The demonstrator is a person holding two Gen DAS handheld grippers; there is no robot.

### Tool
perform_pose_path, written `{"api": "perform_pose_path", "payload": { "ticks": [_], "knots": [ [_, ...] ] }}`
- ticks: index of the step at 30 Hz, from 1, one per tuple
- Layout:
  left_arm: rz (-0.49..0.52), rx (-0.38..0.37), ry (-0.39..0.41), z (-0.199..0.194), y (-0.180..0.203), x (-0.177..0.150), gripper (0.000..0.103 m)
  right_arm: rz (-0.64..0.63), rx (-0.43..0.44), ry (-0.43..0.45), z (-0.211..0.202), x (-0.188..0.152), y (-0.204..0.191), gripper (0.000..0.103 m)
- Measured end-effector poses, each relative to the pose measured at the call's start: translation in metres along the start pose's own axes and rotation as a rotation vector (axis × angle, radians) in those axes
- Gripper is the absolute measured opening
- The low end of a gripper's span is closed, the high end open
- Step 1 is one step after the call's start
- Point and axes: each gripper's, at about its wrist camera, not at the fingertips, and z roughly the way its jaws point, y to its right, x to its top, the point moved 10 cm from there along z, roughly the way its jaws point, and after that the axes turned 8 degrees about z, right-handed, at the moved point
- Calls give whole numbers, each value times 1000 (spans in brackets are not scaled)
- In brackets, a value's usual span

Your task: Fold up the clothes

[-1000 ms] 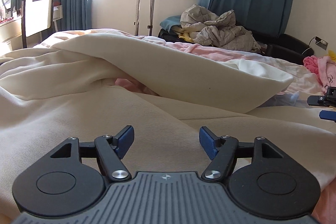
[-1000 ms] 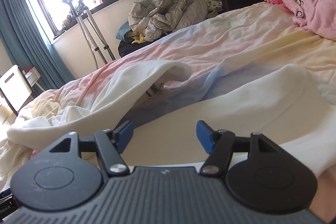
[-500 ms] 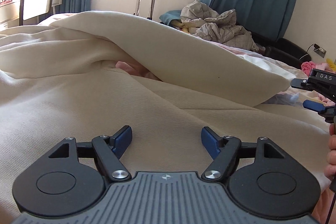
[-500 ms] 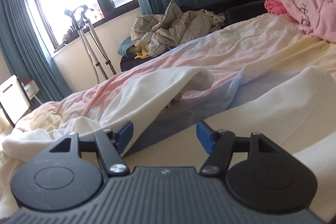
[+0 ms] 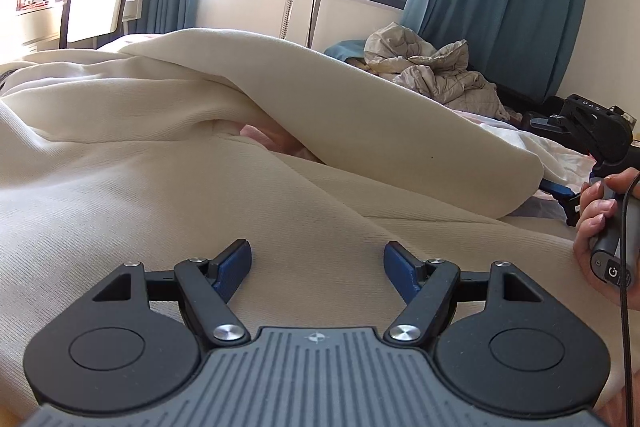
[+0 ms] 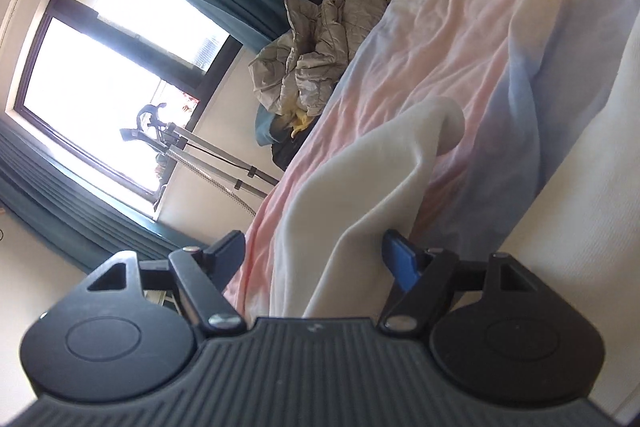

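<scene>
The cream garment (image 5: pixel 168 187) lies spread across the pastel bedsheet (image 6: pixel 460 39), one sleeve-like part (image 5: pixel 380 119) doubled over its middle, which fits a fold partly made or a heap being laid out. The left gripper (image 5: pixel 318 261) hovers low over the flat body of that garment with its jaws wide apart and nothing between them, seemingly placed to pin or pinch the cloth. The right gripper (image 6: pixel 312 255), rolled sideways at the garment's far side, has the sleeve's edge (image 6: pixel 360 203) between its spread, unclamped fingers, likely angled to catch that edge.
</scene>
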Motion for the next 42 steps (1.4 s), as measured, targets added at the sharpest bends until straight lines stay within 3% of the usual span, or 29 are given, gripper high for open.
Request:
{"api": "perform_pose_path", "payload": {
  "ticks": [3, 6, 8, 10, 15, 23, 27, 29, 34, 37, 42],
  "knots": [
    [17, 20, 9, 3, 2, 0, 79, 21, -3, -21, 12, 4, 7, 75],
    [24, 40, 22, 4, 3, 1, 80, 81, 3, -37, 25, 8, 17, 60],
    [28, 54, 31, 5, 3, 2, 80, 61, -40, -30, 29, 8, 23, 8],
    [32, 68, 40, 6, 4, 3, 80, 14, -69, 2, 26, 7, 23, 6],
    [2, 76, 69, 1, -3, 12, 80, -63, -40, 142, -4, 19, -6, 5],
    [-104, 88, 107, -18, -26, 20, 79, -241, -36, 526, -125, 38, -91, 5],
    [-129, 90, 141, -31, -32, 28, 79, -295, 16, 720, -193, 35, -130, 5],
    [-131, 86, 150, -35, -32, 31, 79, -316, 47, 773, -215, 36, -145, 5],
    [-100, 78, 135, -27, -24, 29, 79, -311, -27, 750, -201, 67, -129, 6],
    [-76, 77, 111, -19, -19, 24, 79, -278, -136, 641, -150, 93, -91, 6],
    [-35, 86, 78, -4, -12, 16, 79, -274, -266, 438, -64, 104, -16, 7]
  ]
}}
